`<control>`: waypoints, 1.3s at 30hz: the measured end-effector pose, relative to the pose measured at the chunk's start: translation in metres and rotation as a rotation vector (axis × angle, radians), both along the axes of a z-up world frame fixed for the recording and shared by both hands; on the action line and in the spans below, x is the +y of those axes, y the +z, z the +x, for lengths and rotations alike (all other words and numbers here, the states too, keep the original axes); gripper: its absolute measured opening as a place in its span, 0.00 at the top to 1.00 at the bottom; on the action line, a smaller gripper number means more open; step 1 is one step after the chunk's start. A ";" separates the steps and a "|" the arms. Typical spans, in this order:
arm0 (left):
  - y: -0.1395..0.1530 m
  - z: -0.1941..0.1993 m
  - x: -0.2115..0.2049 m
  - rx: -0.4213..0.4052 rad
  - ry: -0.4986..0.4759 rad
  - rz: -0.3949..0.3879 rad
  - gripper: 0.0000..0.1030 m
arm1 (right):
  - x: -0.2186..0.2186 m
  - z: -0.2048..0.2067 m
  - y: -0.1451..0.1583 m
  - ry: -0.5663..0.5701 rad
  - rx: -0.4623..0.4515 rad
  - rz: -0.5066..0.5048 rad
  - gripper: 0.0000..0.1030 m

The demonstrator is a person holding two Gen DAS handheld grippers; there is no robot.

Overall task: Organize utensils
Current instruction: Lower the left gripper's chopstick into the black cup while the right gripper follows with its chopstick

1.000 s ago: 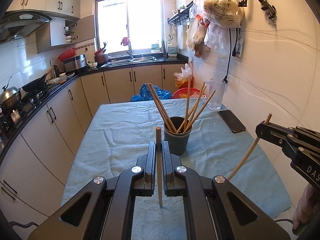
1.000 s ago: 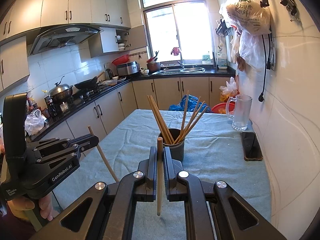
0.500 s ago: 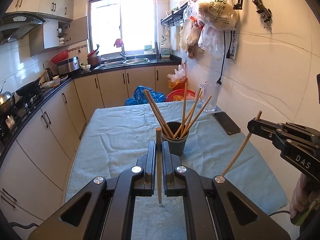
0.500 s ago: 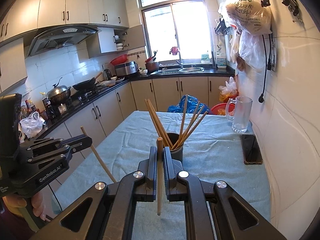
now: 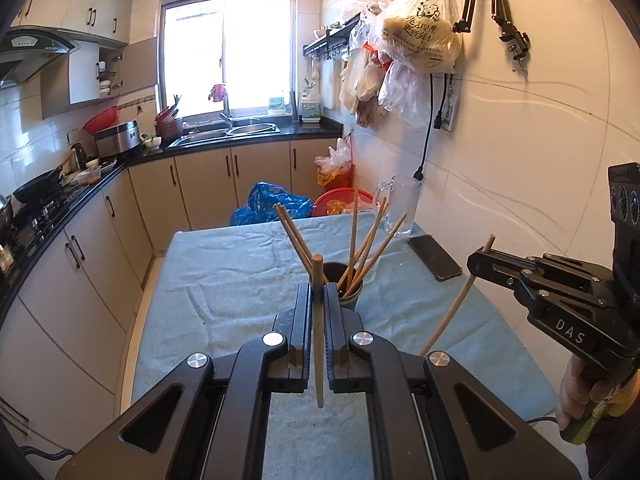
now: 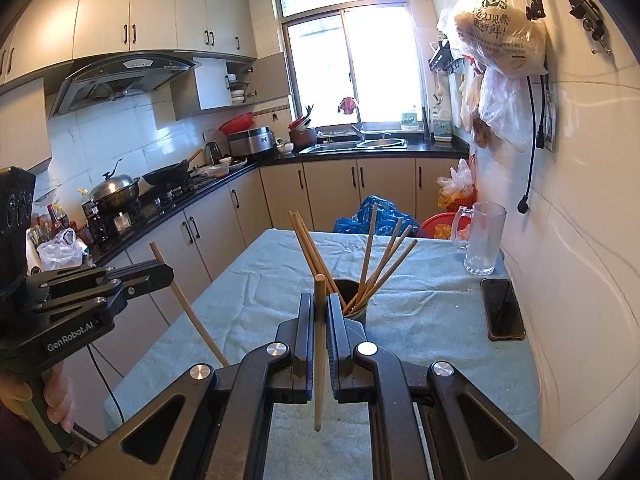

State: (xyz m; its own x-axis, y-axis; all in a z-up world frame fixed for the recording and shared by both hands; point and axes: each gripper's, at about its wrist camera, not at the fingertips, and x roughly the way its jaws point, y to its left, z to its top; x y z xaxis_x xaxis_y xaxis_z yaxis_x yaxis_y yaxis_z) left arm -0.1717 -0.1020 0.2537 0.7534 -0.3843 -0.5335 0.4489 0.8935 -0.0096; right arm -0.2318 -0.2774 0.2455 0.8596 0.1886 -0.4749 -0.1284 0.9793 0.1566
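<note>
A dark cup (image 5: 353,293) with several wooden chopsticks leaning in it stands mid-table on the light blue towel (image 5: 224,280). My left gripper (image 5: 317,292) is shut on one chopstick (image 5: 318,344), held upright just short of the cup. At the right of that view my right gripper (image 5: 478,262) hangs above the table's right side. In the right wrist view my right gripper (image 6: 319,302) is shut on its own chopstick (image 6: 319,360), in front of the cup (image 6: 357,312). The left gripper (image 6: 162,272) with its slanted chopstick (image 6: 194,314) is at the left, off the table's edge.
A dark phone (image 6: 502,309) lies by the tiled wall on the right, with a glass mug (image 6: 483,240) behind it. Kitchen counters with a stove and pans (image 6: 168,176) run along the left. A person's hand (image 5: 580,392) grips the right handle.
My left gripper has lifted a little with its chopstick and turned slightly. The right gripper has stayed almost where it was, still gripping its chopstick.
</note>
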 end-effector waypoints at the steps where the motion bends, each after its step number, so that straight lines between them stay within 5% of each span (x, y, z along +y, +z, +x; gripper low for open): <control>1: 0.002 0.001 -0.001 0.001 -0.006 0.000 0.95 | 0.000 0.000 0.001 -0.002 -0.002 -0.001 0.93; 20: 0.056 0.030 -0.015 -0.084 -0.038 -0.031 0.95 | -0.021 0.012 0.042 -0.050 -0.088 0.045 0.93; 39: 0.070 0.105 -0.041 -0.098 0.002 -0.120 0.95 | -0.029 0.087 0.068 -0.080 -0.162 0.087 0.93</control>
